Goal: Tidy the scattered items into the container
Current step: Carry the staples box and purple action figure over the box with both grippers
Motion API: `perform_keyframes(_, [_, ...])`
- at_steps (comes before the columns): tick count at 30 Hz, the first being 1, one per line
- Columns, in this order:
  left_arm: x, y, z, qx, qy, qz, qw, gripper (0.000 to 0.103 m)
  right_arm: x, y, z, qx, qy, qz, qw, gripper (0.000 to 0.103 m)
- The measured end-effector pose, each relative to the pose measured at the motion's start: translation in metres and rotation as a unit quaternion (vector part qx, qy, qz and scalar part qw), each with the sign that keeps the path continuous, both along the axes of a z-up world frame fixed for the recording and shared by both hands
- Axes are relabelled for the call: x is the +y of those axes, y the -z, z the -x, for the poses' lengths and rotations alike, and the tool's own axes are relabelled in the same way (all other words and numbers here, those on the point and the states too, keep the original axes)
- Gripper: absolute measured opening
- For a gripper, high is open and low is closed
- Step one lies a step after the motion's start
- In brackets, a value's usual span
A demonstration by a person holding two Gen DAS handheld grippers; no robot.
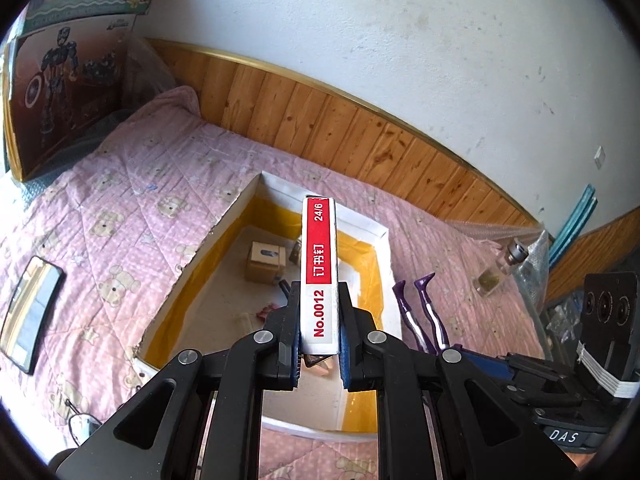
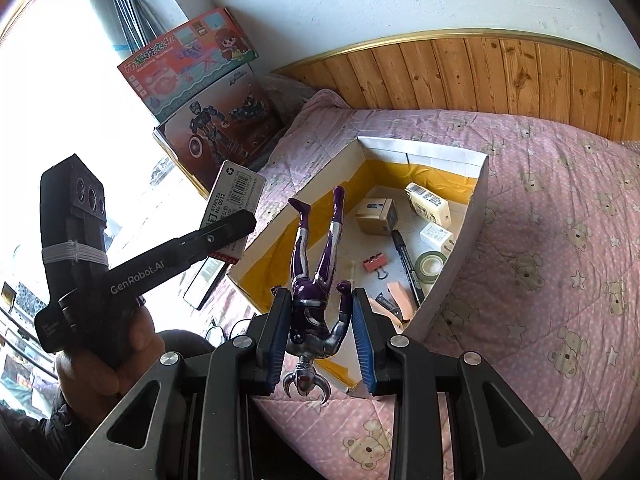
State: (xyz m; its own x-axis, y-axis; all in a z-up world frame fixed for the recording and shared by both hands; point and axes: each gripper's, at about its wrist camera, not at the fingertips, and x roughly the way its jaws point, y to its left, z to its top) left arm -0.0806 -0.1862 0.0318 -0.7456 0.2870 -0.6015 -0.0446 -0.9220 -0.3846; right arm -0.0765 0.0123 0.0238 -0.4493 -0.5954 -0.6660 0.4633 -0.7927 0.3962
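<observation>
Gripping a slim red-and-white staple box (image 1: 320,276) on end, the left gripper (image 1: 320,344) holds it above the white cardboard container (image 1: 224,220) with yellow-taped inner walls. The right gripper (image 2: 320,336) clamps one glossy purple-and-silver toy figure (image 2: 316,280) head-down just beside the container's near wall. Inside lie three small cartons, one tape roll (image 2: 430,266), one marker (image 2: 406,264) and one pink binder clip (image 2: 376,266), all on a quilted pink bedspread (image 2: 540,240).

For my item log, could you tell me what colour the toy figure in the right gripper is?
The figure is purple with silver, clearest in the right wrist view.
</observation>
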Motion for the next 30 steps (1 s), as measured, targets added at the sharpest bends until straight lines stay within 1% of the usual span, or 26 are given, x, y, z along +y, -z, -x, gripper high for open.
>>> perform_keyframes(9, [-0.012,0.008,0.023,-0.013,0.004,0.018,0.9998,0.014,-0.015,0.009,0.014,-0.004,-0.014,-0.014,1.000,0.032])
perform_keyframes(14, [-0.016,0.021,0.036,-0.032,0.007,0.023,0.9992,0.014,-0.024,0.015,0.022,-0.007,-0.023,-0.026,0.999,0.032])
perform_keyframes(30, [-0.017,0.053,0.054,-0.070,0.015,0.045,0.9964,0.014,-0.051,0.046,0.050,-0.018,-0.052,-0.075,0.996,0.032])
